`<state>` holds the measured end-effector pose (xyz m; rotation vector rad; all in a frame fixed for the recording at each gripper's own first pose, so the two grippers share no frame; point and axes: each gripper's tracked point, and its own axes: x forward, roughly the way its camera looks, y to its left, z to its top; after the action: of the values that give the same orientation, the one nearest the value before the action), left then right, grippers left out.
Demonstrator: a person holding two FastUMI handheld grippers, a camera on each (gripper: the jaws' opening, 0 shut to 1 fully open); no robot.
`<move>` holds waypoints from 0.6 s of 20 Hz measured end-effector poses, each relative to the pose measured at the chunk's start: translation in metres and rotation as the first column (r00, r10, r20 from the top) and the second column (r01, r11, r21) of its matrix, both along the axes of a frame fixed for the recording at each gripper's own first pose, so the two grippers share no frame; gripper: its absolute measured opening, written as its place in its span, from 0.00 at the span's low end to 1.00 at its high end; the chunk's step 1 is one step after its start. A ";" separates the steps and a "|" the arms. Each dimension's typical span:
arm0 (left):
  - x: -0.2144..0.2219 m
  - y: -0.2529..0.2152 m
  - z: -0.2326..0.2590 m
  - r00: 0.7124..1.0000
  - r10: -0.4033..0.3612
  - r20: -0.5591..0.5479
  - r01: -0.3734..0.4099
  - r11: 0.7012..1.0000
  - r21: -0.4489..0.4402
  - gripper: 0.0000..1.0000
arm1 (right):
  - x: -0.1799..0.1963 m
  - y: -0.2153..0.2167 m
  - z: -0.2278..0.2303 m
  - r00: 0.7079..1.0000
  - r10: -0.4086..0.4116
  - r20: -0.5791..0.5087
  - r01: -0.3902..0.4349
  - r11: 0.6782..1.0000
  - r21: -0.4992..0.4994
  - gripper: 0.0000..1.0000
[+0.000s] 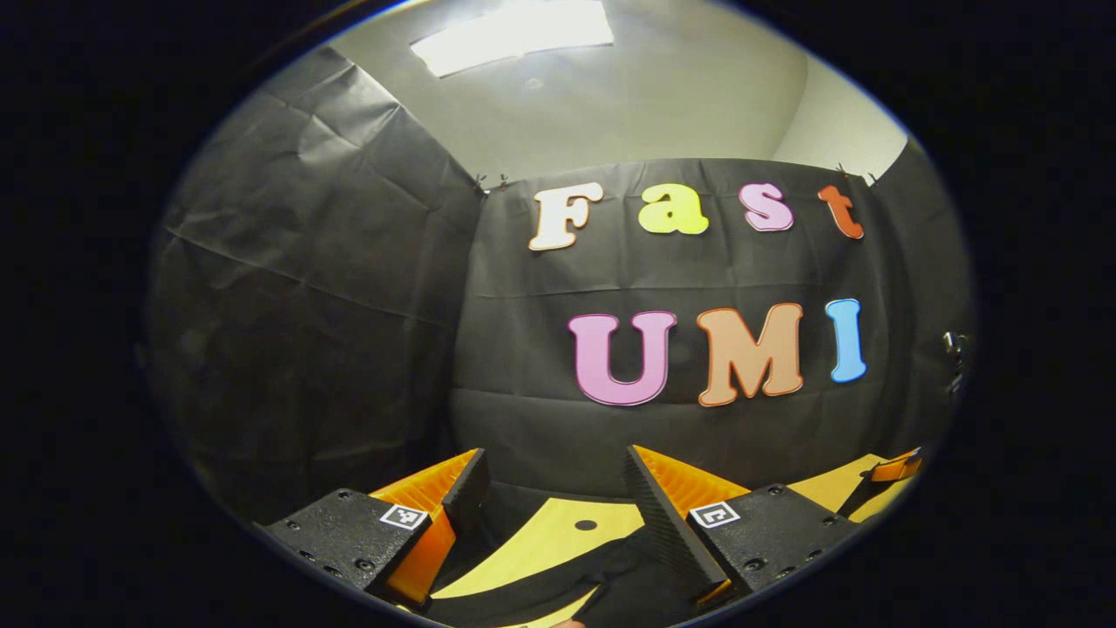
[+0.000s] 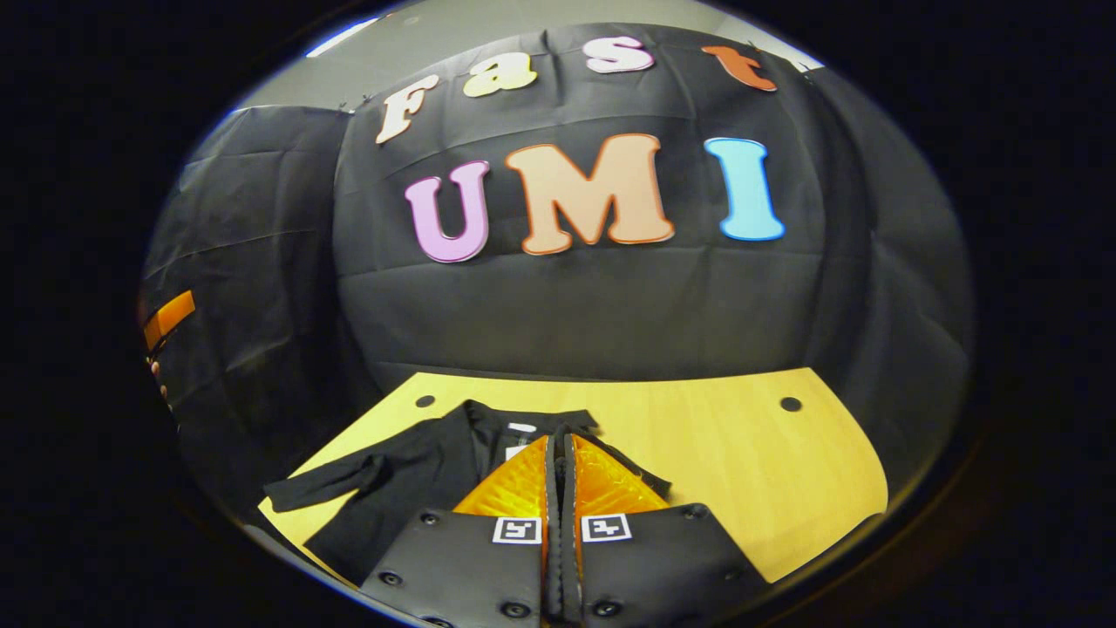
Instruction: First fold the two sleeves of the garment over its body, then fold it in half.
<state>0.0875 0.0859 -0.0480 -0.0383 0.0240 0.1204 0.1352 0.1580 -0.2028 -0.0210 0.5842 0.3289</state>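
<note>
A black long-sleeved garment [image 2: 418,471] lies flat on the wooden table [image 2: 741,453], collar with a white label [image 2: 521,427] toward the back wall. One sleeve [image 2: 323,488] stretches out to the left. My right gripper [image 2: 559,445] hovers over the garment's upper body, jaws shut with no cloth visibly pinched between them. In the left gripper view, my left gripper [image 1: 556,462] is open, held above the table [image 1: 558,532]. A strip of the black garment [image 1: 540,589] runs below and between its fingers, untouched.
Black cloth walls close the booth behind and to the sides. Bare table top spreads to the right of the garment. The other gripper [image 1: 898,467] peeks in low at the right in the left gripper view. The left gripper [image 2: 170,318] and a hand show at the far left.
</note>
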 end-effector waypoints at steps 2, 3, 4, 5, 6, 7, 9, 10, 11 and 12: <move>-0.003 0.025 -0.008 1.000 0.024 -0.013 -0.024 1.000 0.009 0.93 | 0.005 0.034 -0.004 0.999 0.037 -0.002 -0.037 0.999 -0.013 0.02; -0.004 0.036 -0.013 0.999 0.032 -0.022 -0.032 0.999 0.017 0.93 | 0.007 0.049 -0.007 0.999 0.053 -0.003 -0.053 0.998 -0.016 0.02; -0.005 0.047 -0.017 0.999 0.040 -0.030 -0.040 0.999 0.023 0.93 | 0.009 0.065 -0.011 0.998 0.064 -0.008 -0.064 0.998 -0.016 0.02; -0.005 0.058 -0.019 0.998 0.047 -0.034 -0.046 0.999 0.025 0.93 | 0.010 0.080 -0.014 0.997 0.075 -0.014 -0.075 0.997 -0.012 0.00; -0.007 0.068 -0.022 0.998 0.054 -0.039 -0.053 0.998 0.025 0.93 | 0.012 0.095 -0.018 0.996 0.085 -0.021 -0.085 0.996 -0.009 0.02; -0.008 0.077 -0.026 0.997 0.060 -0.048 -0.059 0.998 0.025 0.94 | 0.011 0.109 -0.022 0.995 0.094 -0.028 -0.095 0.995 -0.007 0.00; -0.013 0.094 -0.034 0.996 0.072 -0.059 -0.070 0.997 0.032 0.93 | 0.013 0.136 -0.030 0.993 0.115 -0.035 -0.115 0.993 -0.005 0.02; -0.013 0.102 -0.037 0.995 0.074 -0.064 -0.072 0.997 0.035 0.94 | 0.013 0.149 -0.034 0.991 0.125 -0.042 -0.125 0.992 -0.010 0.02; -0.014 0.108 -0.040 0.995 0.076 -0.070 -0.073 0.997 0.036 0.94 | 0.014 0.161 -0.039 0.990 0.133 -0.046 -0.134 0.991 -0.014 0.06; -0.016 0.116 -0.044 0.994 0.080 -0.074 -0.077 0.996 0.036 0.93 | 0.016 0.174 -0.043 0.989 0.140 -0.051 -0.141 0.990 -0.018 0.02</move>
<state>0.0712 0.2022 -0.0923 -0.0018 0.0954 0.2007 0.1508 0.3316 -0.2462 -0.0749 0.6373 0.4617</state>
